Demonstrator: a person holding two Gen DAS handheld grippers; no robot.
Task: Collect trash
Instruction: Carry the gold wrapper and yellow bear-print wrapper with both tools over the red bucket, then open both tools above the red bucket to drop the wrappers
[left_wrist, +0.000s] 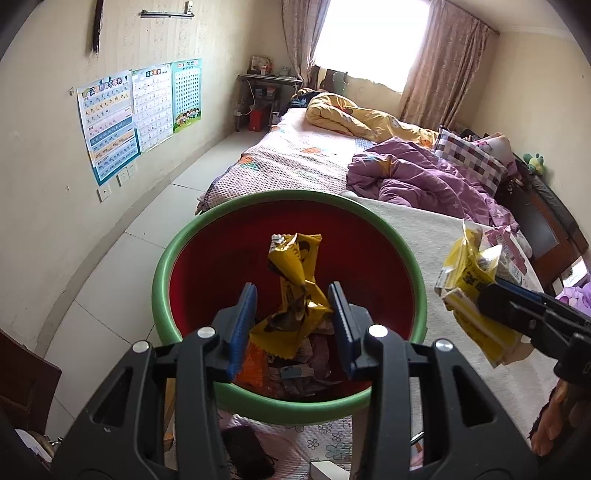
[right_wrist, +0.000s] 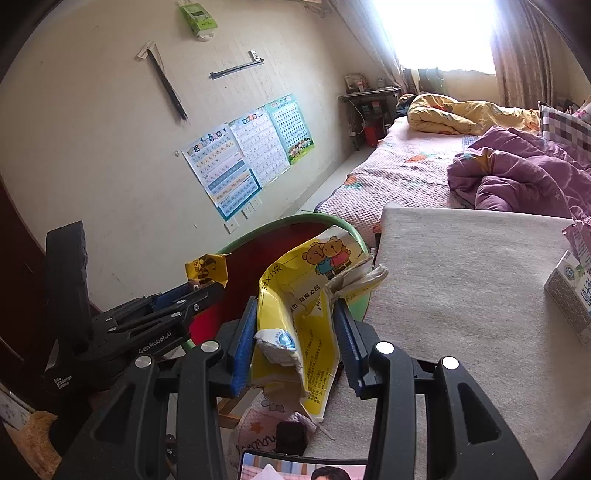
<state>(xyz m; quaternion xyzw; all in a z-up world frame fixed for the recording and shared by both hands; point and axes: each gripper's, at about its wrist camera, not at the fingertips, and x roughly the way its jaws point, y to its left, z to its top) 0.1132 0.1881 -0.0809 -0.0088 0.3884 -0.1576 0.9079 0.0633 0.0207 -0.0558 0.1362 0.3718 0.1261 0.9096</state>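
Observation:
A red bin with a green rim (left_wrist: 177, 251) stands below my left gripper (left_wrist: 291, 295). That gripper is shut on a crumpled yellow wrapper (left_wrist: 295, 258), which hangs over the bin's mouth. Several more wrappers lie at the bottom of the bin. To the right, my right gripper (left_wrist: 484, 299) is shut on a crushed yellow carton (left_wrist: 469, 273), held over the grey mat. In the right wrist view the carton (right_wrist: 317, 266), printed with cartoon bears, fills the gap in my right gripper (right_wrist: 295, 306). Just past it are the bin's rim (right_wrist: 280, 225) and my left gripper (right_wrist: 214, 288) with its wrapper (right_wrist: 207, 267).
A grey mat (right_wrist: 461, 277) covers the surface to the right of the bin, with a white box (right_wrist: 569, 295) at its right edge. A bed with a purple quilt (left_wrist: 424, 177) lies behind. A dark device (left_wrist: 243, 454) lies below the bin. Posters (left_wrist: 110, 122) hang on the left wall.

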